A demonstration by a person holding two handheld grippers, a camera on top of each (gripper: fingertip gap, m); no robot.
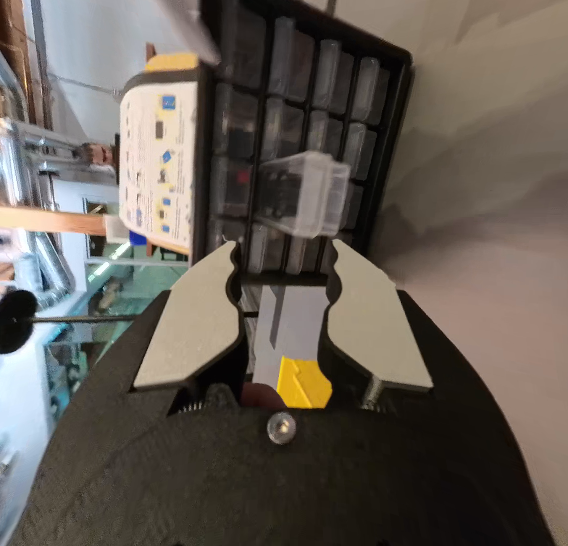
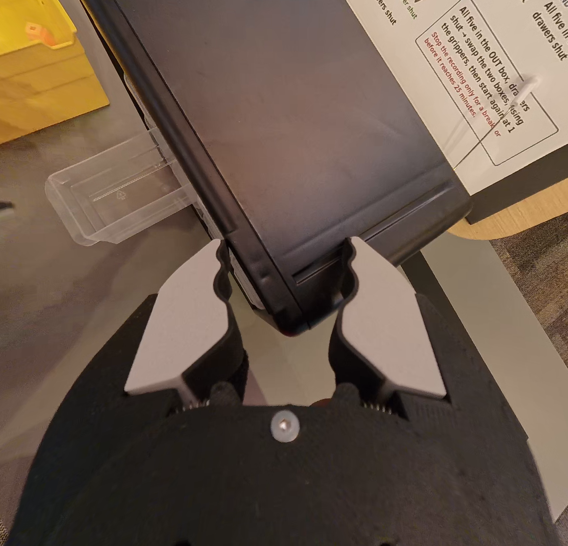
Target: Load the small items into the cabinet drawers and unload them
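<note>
Cabinet of black plastic (image 1: 307, 138) with clear drawers fills my left wrist view, one transparent drawer (image 1: 302, 193) pulled out, while my left gripper (image 1: 284, 256) pinches a smooth grey-and-yellow block (image 1: 292, 347), so I judge loading unfinished. On the right wrist view, my right gripper (image 2: 285, 245), fingers spread, straddles the cabinet's matte corner beside a yellow bin (image 2: 37, 55).

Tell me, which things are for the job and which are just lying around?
For the job: black cabinet, open clear drawer, grey-and-yellow piece in left gripper, right gripper at the cabinet's corner, yellow box, orange piece inside.
Lying about: printed sheet.
</note>
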